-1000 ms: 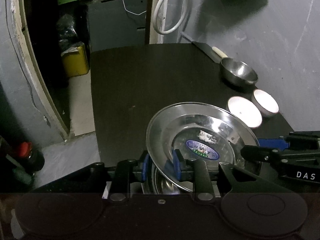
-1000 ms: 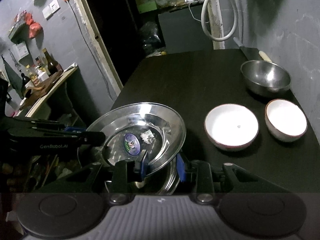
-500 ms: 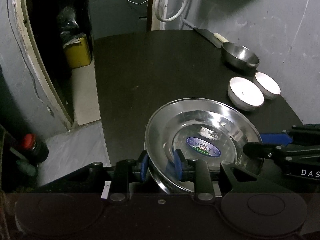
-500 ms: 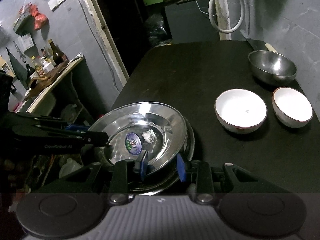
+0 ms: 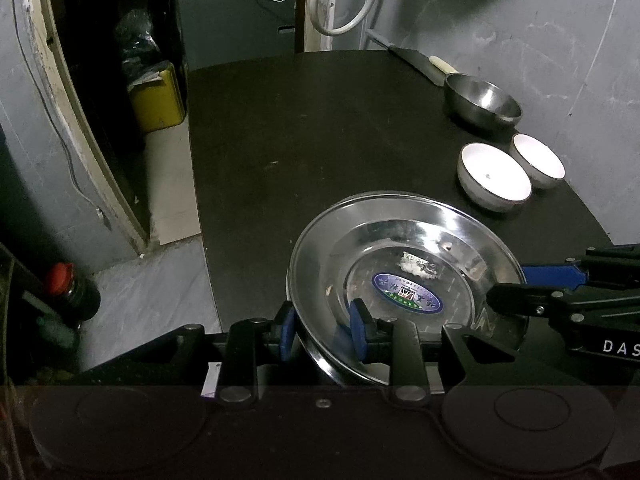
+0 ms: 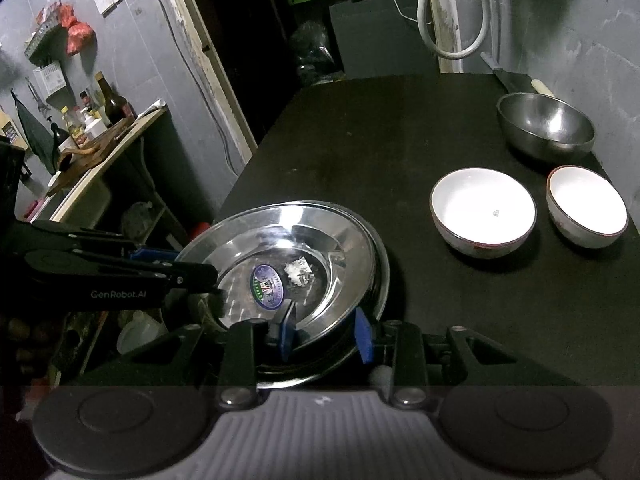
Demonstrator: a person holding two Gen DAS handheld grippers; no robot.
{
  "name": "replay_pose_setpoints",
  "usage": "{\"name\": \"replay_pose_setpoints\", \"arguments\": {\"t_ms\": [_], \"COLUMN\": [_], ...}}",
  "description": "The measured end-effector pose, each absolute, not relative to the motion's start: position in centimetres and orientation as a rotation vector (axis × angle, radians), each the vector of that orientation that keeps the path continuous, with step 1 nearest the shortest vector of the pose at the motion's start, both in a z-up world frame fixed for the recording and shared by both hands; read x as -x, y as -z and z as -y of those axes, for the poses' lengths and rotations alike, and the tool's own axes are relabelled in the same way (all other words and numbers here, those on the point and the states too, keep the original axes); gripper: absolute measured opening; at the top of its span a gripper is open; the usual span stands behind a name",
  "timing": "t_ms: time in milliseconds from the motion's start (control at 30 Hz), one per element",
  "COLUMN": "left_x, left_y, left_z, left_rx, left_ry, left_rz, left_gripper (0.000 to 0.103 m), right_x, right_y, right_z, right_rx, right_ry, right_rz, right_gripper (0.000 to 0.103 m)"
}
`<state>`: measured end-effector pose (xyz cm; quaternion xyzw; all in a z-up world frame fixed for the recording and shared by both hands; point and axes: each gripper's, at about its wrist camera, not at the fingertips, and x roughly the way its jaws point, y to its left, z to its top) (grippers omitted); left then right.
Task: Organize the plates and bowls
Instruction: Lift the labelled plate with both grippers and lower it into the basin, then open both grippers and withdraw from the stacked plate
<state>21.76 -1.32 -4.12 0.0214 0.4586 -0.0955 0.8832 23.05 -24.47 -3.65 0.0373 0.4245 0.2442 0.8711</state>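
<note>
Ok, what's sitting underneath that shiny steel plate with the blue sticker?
Under the steel plate the rim of another steel plate shows along its right edge, on the black table. How many plates lie below cannot be told: the top plate covers them.

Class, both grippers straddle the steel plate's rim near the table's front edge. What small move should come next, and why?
Probably ease the left gripper and right gripper apart to let go: the steel plate already appears nested on the plate beneath.

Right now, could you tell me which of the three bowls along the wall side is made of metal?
The steel bowl, farthest back by the knife. The two bowls in front of it, the larger white bowl and the smaller white bowl, are ceramic with dark rims.
</note>
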Motion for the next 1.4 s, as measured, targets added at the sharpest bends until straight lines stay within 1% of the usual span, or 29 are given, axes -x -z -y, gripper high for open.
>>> {"name": "replay_pose_setpoints", "arguments": {"t_ms": [467,900,1200,1267,1300,1367,1400], "left_x": [-21.81,-21.89,-21.88,-21.87,-21.88,-21.9,-21.93], "left_y": [4.35,4.65,4.63,4.6,4.59,4.57,4.55], "left_z": [1.44,1.74,1.84,1.82,1.85,1.87,1.89], "left_rx": [-0.051,-0.065,-0.072,-0.071,-0.07,-0.066,-0.064], "left_ry": [0.199,0.198,0.193,0.193,0.192,0.193,0.193], "left_rz": [-0.96,-0.965,-0.965,-0.966,-0.967,-0.968,-0.967], "left_gripper": [0.031,0.036,0.037,0.038,0.04,0.043,0.048], "right_x": [-23.12,-23.07,-23.04,-22.99,-23.01,-22.97,-22.95], "right_y": [3.82,3.96,3.95,3.94,3.92,3.93,3.94], "right_z": [24.23,24.05,24.04,24.01,24.02,24.05,24.09], "right_rx": [-0.078,-0.069,-0.064,-0.063,-0.063,-0.063,-0.064], "right_ry": [-0.508,-0.53,-0.535,-0.536,-0.538,-0.537,-0.537], "right_rz": [-0.897,-0.903,-0.903,-0.903,-0.903,-0.903,-0.903], "right_gripper": [0.038,0.047,0.05,0.051,0.053,0.057,0.059]}}
